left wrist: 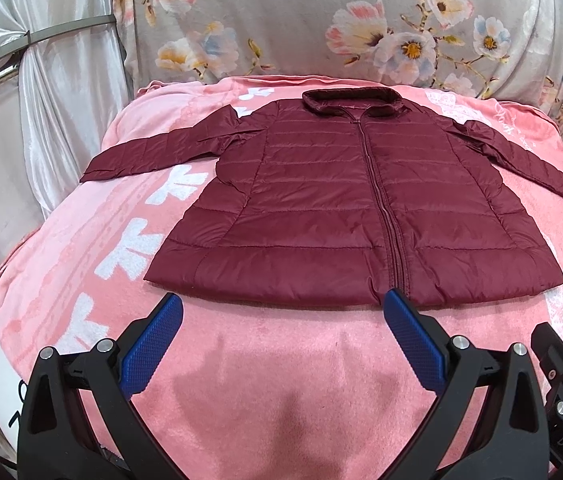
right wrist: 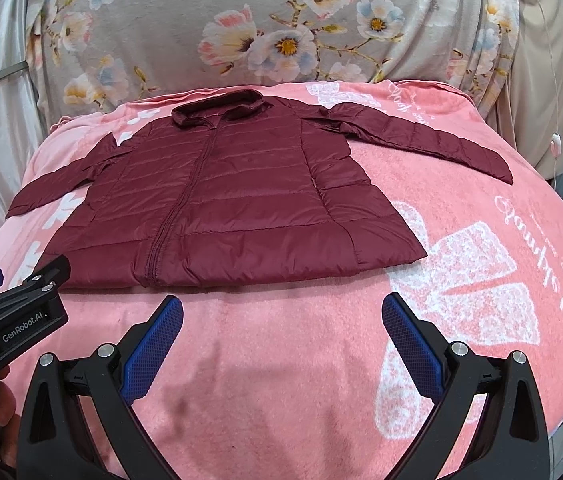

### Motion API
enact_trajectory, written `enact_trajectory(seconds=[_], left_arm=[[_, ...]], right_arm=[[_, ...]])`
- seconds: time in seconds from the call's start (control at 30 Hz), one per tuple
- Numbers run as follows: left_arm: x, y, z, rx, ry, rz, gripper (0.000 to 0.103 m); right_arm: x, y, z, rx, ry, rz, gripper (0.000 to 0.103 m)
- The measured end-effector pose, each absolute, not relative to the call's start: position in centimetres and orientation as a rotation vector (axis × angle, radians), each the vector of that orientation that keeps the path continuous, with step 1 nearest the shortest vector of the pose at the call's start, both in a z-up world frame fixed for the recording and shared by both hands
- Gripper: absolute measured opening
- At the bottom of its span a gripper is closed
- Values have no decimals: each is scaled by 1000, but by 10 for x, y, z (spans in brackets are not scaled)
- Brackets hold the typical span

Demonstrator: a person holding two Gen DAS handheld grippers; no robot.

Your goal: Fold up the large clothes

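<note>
Now spread flat on blanket, jacket at 12 o'clock, zipped, sleeves out toward 9 and 3. Left gripper and right gripper gaping, empty. Best pinch sleeve cuffs first, folding inward.

Home bedroom: pink blanket, floral sheet.

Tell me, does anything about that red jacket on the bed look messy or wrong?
Nothing stands out. The maroon jacket lies flat on the pink blanket, zipped, both sleeves spread out. The left gripper and right gripper are open, short of its hem.
</note>
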State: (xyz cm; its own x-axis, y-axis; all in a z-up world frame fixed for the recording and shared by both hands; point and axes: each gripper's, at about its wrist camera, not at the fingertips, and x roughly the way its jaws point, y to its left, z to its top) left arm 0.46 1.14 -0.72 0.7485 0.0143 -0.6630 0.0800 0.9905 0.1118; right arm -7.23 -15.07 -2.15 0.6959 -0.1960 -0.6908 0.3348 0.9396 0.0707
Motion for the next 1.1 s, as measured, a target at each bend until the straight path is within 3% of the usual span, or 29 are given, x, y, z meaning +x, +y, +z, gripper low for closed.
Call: enact_trajectory(seconds=[0.8, 1.1], left_arm=[[17, 12, -15, 136, 749, -21, 98], [48, 17, -6, 112, 726, -2, 98]], right_arm=[[-60, -168, -31, 201, 771, -307, 98], [-39, -285, -16, 379, 708, -410, 98]])
